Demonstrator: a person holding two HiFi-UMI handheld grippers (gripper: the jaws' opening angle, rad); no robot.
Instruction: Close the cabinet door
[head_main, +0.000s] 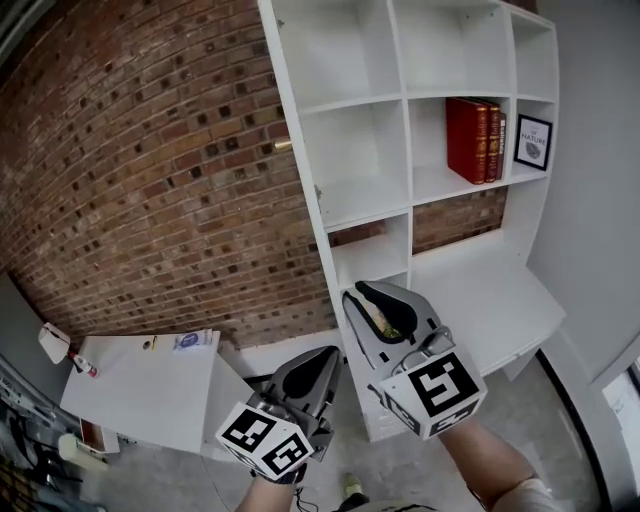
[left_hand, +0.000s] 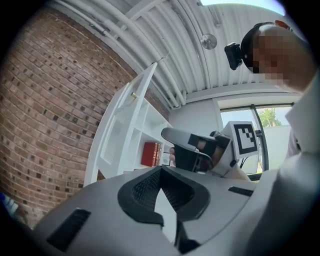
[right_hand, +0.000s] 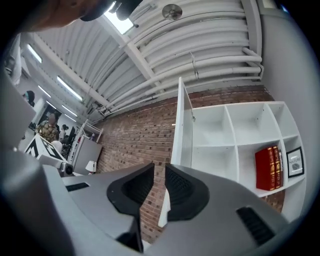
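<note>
Cabinet door (right_hand: 183, 134) open, upright, long axis vertical. It is hinged at the left edge of the white cabinet (head_main: 404, 60) and swung out roughly square to the cabinet front, its thin free edge pointing toward the head camera. A brass knob (head_main: 283, 146) sits on the face turned to the brick wall (head_main: 150, 170)

Right gripper (head_main: 368, 292) raised in front of the door's lower part, jaws a little apart and gripping nothing – a white sliver shows through the gap, cannot tell if it touches

Left gripper (head_main: 325, 360) lower and to the left, near the right one, jaw tips closed together with nothing held

Red books (head_main: 476, 140) stand upright in a right-hand compartment, framed picture (head_main: 533, 140) just beside them
</note>
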